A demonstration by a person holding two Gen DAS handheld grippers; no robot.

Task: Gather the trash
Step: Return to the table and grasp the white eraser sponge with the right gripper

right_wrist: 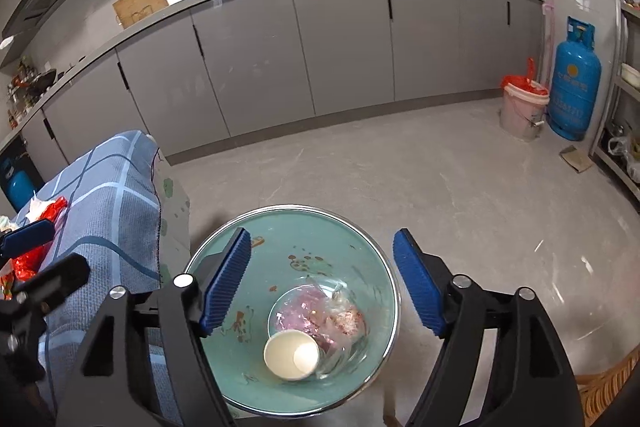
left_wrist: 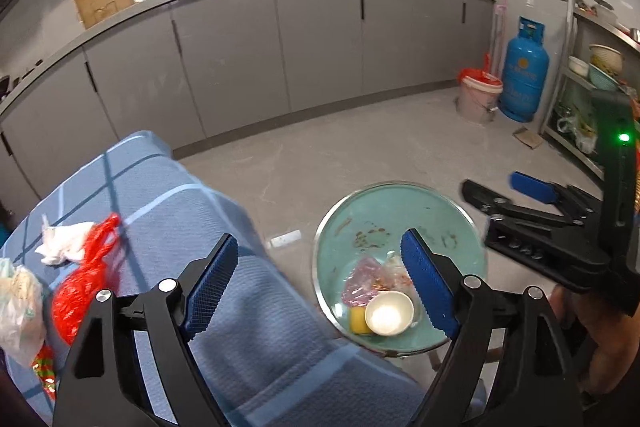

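- Two tools are showing, one in each of my hands, and both are standing with jaws spread and nothing between the pads.
- My right tool [right_wrist: 322, 283] is hovering directly above a teal basin [right_wrist: 360, 227], which is sitting low beside the tabletop [left_wrist: 168, 187], over the grey floor [right_wrist: 440, 179].
- Inside the basin, a white paper cup [right_wrist: 291, 354] is lying on its side next to a crumpled clear plastic wrapper [right_wrist: 320, 319]; I am judging these as trash already collected.
- My left tool [left_wrist: 320, 279] is straddling the tabletop's right edge, one pad over the blue checked cloth, the other over the basin.
- More trash is waiting on the cloth to the left of my left tool: a red net bag [left_wrist: 86, 279] with its long axis running up and away, a crumpled white tissue [left_wrist: 64, 241] touching its upper end, and a pale plastic bag [left_wrist: 18, 311] at the far left.
- I am judging the left hand as the nearer one for the red net bag; the right would have to cross over.
- Open cloth is lying between my left tool and that bag, so the path is looking free.
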